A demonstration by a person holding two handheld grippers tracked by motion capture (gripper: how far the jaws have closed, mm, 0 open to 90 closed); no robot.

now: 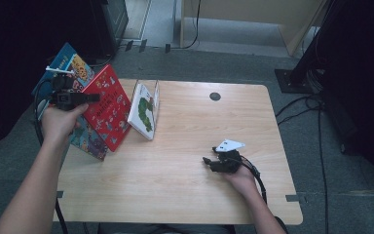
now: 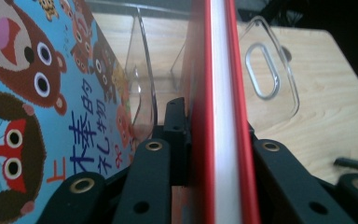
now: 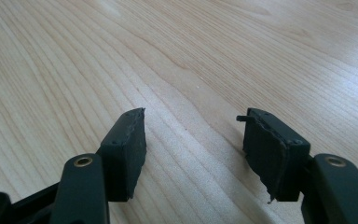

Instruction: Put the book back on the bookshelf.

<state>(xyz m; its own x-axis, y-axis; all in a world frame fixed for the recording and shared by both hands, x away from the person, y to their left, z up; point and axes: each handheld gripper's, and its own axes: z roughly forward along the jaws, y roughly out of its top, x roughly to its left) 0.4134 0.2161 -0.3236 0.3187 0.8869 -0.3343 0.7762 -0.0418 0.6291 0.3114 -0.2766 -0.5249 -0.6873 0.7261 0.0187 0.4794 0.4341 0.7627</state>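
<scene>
A red picture book stands tilted at the table's left edge, and my left gripper is shut on its upper edge. In the left gripper view the red book runs edge-on between the two black jaws, both pressing on its covers. A blue picture book with bears leans just behind and left of it, close beside the left jaw. My right gripper rests low over the table at the right, open, with bare wood between its pads.
A clear plastic book rack stands on the wooden table right of the red book and holds a white book with a green caterpillar. The rack's dividers show beyond the left jaws. A dark round grommet sits near the far edge.
</scene>
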